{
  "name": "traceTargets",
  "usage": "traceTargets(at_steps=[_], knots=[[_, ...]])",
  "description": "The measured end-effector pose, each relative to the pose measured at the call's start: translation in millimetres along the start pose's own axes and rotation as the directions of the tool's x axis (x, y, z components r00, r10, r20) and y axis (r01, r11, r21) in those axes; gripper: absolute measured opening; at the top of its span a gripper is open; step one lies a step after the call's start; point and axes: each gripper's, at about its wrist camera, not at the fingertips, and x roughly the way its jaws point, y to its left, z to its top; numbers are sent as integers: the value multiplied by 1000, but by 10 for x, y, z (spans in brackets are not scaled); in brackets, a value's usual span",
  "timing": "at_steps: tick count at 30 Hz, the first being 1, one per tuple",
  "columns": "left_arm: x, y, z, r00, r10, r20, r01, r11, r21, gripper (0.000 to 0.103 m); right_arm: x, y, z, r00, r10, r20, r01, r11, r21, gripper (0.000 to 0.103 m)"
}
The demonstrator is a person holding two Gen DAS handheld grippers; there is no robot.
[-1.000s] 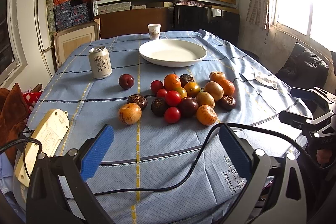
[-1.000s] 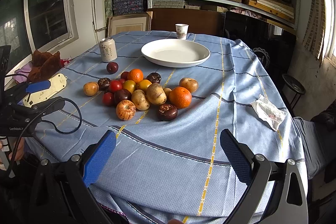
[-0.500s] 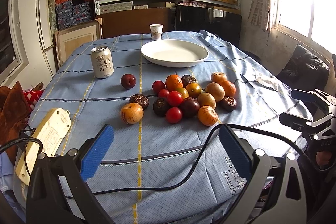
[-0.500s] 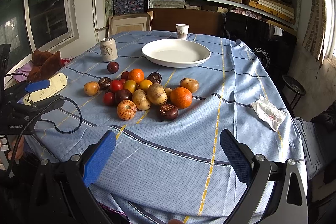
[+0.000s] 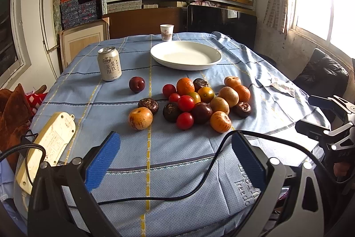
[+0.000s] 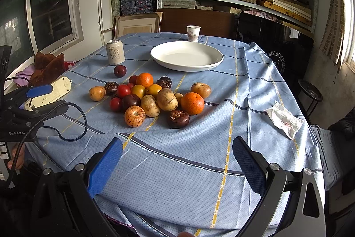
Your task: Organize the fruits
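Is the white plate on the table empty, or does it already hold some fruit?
Empty. The white plate shows only its bare inside in both views; all the fruit lies on the tablecloth in front of it.

Our left tool (image 5: 175, 154) is a black frame with two fingers, each faced with a blue textured pad (image 5: 102, 161), and silver screws at the joints. A black cable (image 5: 199, 177) loops across it. Our right tool (image 6: 177, 161) is built alike; white "GenRobot.AI" lettering (image 6: 16, 133) marks the left tool's body.

Can (image 5: 109, 63), cup (image 5: 166, 32) (upright), tissue (image 6: 284, 119)
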Motion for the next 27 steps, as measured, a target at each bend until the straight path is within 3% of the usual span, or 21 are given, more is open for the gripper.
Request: traceTargets(at_steps=[27], knots=[[13,27,-23,1000,0,-4,0,1000,0,99,21,29,-12,1000,-3,-6,3,1000,-7,100]])
